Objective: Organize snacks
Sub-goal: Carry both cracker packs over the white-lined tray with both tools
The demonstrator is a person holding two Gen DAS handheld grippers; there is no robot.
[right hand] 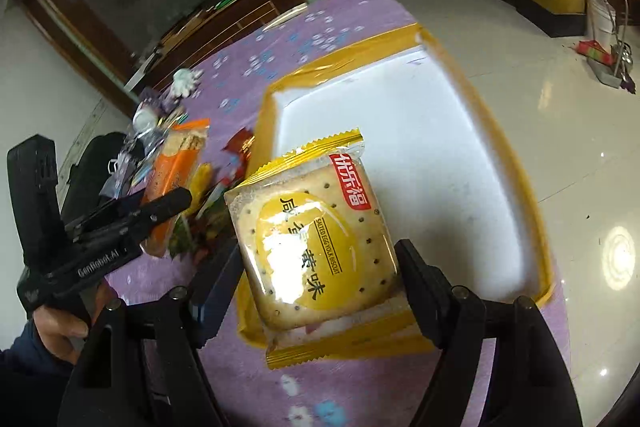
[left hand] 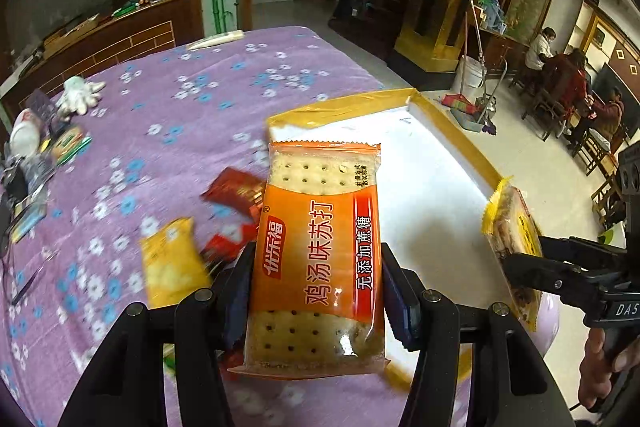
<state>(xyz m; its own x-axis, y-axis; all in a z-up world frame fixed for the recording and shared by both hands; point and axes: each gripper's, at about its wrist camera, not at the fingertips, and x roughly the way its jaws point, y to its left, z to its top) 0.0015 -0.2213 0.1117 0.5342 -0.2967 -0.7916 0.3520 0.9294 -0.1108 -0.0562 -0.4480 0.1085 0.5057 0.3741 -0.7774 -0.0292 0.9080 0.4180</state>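
My left gripper [left hand: 316, 295] is shut on an orange soda-cracker packet [left hand: 320, 239], held up over the near edge of a white tray with a yellow rim [left hand: 460, 131]. My right gripper [right hand: 320, 283] is shut on a yellow salted-egg-yolk biscuit packet [right hand: 312, 239], above the tray's near corner [right hand: 400, 131]. Each gripper shows in the other's view: the right one [left hand: 516, 259] with its yellow packet [left hand: 512, 223] at the right, the left one [right hand: 168, 203] with the orange packet [right hand: 176, 167] at the left. On the purple floral cloth [left hand: 180, 107] lie red packets [left hand: 236, 195] and a yellow packet [left hand: 172, 263].
Clutter of small items and a white glove [left hand: 78, 93] sits at the table's far left. Beyond the table is a tiled floor [right hand: 560, 107], a white bucket with a mop [left hand: 474, 75], and people seated at a table [left hand: 572, 87] at the right.
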